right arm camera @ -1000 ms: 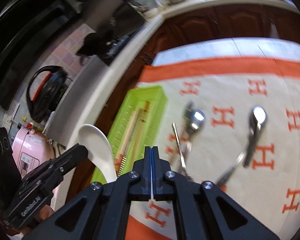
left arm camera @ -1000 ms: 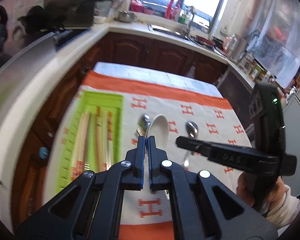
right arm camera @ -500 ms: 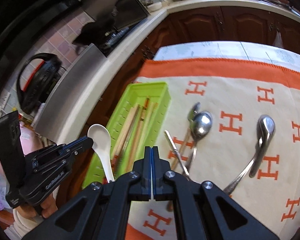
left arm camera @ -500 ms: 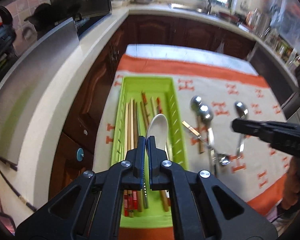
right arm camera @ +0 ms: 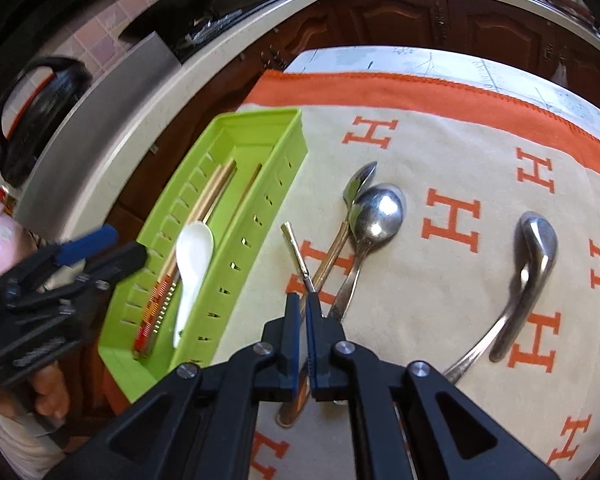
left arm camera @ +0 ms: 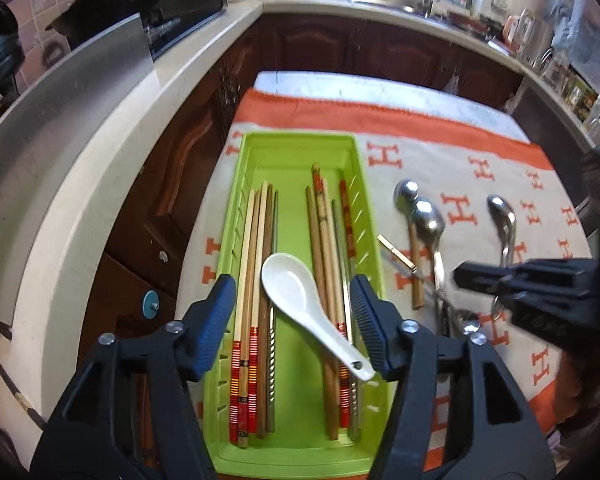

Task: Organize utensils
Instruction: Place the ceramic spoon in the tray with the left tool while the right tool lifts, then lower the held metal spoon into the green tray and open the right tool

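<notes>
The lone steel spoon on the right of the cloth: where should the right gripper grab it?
Grip the steel spoon at mid-handle, coming straight down with the fingers across it. The handle is thin and lies flat and clear on the cloth; the bowl is too wide.

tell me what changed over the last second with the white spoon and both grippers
The left gripper carried the white spoon from above the cloth to the green tray, then opened its jaws; the spoon now lies on the chopsticks. The right gripper went from shut to slightly parted, low over the thin utensil. The metal spoons stayed on the cloth.
</notes>
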